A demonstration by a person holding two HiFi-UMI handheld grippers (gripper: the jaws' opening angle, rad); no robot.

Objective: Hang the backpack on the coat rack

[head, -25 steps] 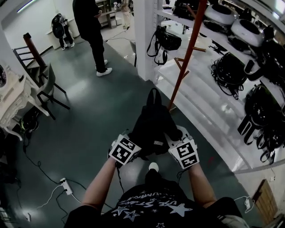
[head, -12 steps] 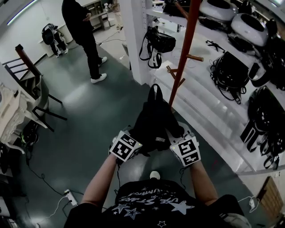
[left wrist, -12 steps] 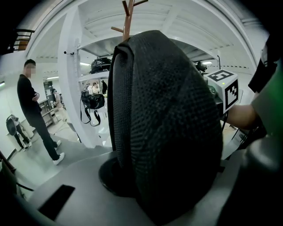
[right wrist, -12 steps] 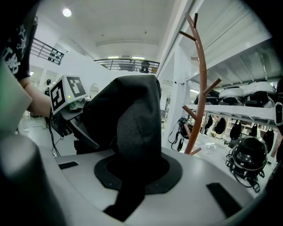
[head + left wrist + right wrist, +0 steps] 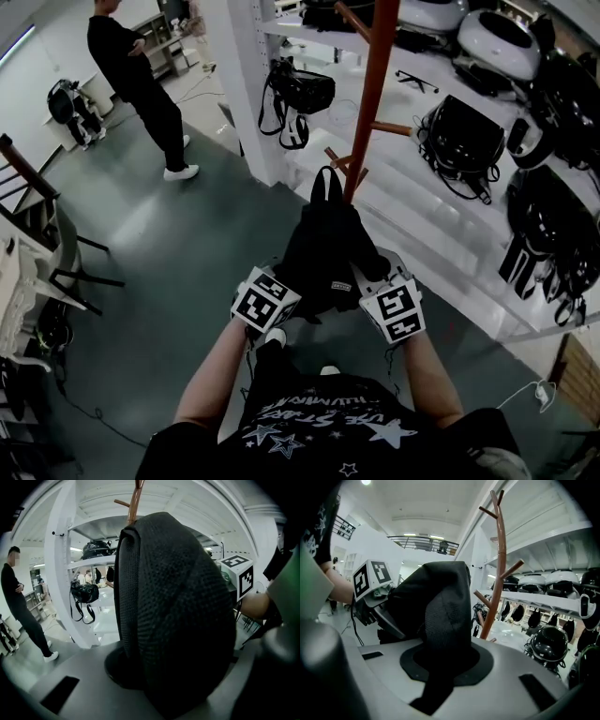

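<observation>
Backpack (image 5: 328,246) nearer coat rack (image 5: 377,84), contents hidden

Even, bright indoor light from ceiling lamps (image 5: 410,534), with a soft sheen on the grey floor (image 5: 155,217). Both gripper views show strong fisheye bending and dark corners. The backpack (image 5: 178,620), very close, appears slightly soft, perhaps out of focus.

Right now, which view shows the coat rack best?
The right gripper view: the coat rack stands clear beside the backpack, pole and pegs visible up to its tip. The head view crops its top; the left gripper view shows only a sliver above the backpack.
</observation>
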